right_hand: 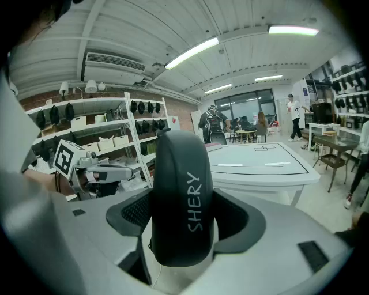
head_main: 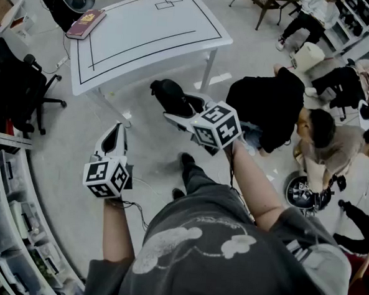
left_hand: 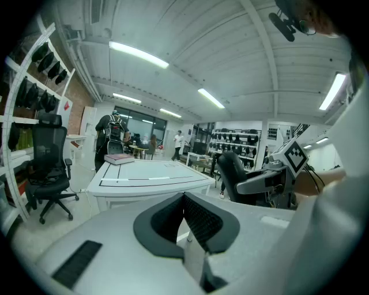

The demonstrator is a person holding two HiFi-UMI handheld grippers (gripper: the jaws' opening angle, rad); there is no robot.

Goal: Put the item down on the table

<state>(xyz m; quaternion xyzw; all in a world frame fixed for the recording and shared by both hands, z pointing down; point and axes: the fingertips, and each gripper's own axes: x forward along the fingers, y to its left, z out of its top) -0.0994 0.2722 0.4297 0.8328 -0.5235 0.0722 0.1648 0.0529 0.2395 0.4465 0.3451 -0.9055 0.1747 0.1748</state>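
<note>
A black oblong case [right_hand: 181, 207] with "SHERY" printed on it stands upright between the pads of my right gripper [right_hand: 181, 216], which is shut on it. In the head view that gripper [head_main: 177, 109] holds the case [head_main: 169, 93] in the air above the floor, just short of the near edge of the white table [head_main: 148, 29]. My left gripper [head_main: 116, 130] hangs lower left, over the floor. Its jaws meet with nothing between them [left_hand: 184, 201]. From the left gripper view the case [left_hand: 230, 170] shows at the right, beside the table [left_hand: 150, 173].
A maroon book [head_main: 86, 23] lies on the table's far left corner; black lines mark the tabletop. A black office chair [head_main: 20, 84] and shelves [head_main: 6, 214] stand at the left. People [head_main: 287, 106] crouch at the right.
</note>
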